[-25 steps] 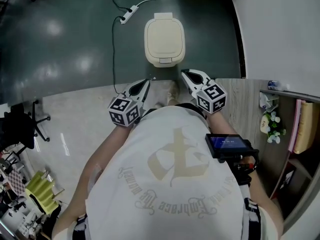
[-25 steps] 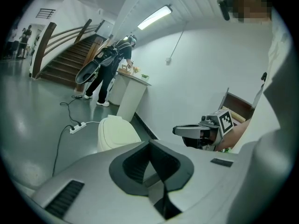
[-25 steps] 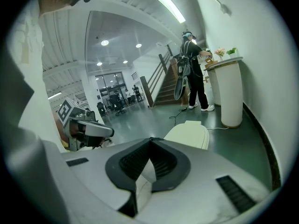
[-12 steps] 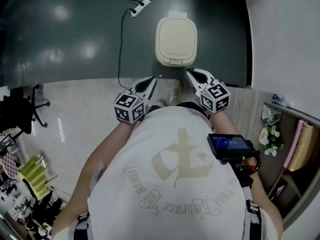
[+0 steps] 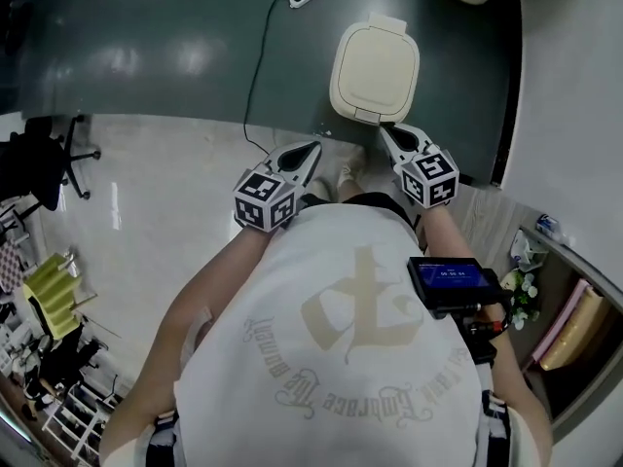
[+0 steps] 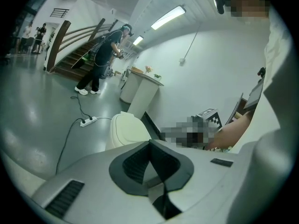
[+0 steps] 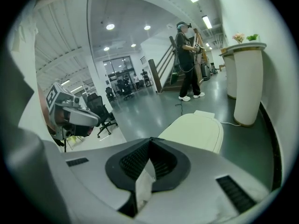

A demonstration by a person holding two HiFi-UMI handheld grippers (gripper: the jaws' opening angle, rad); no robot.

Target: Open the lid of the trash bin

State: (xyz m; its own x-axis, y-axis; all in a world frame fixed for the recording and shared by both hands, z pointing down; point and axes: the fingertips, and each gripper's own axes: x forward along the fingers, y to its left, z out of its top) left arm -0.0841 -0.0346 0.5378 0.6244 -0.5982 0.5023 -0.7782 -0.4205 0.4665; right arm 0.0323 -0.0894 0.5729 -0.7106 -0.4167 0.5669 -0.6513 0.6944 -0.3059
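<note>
Grey jaws of the left gripper [image 5: 313, 148] and the right gripper [image 5: 384, 129] are pressed together, clasping nothing. Just ahead stands the cream plastic trash bin [image 5: 375, 66] on the dark green floor [image 5: 146, 66], its lid [image 7: 196, 127] down, its contents hidden.

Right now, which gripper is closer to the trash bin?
The right gripper: its tip is just short of the trash bin; the left gripper is farther off.

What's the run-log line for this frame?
stage: pre-contact | trash bin: lid closed | left tongs: shut, empty | right tongs: shut, empty, tip near bin front
</note>
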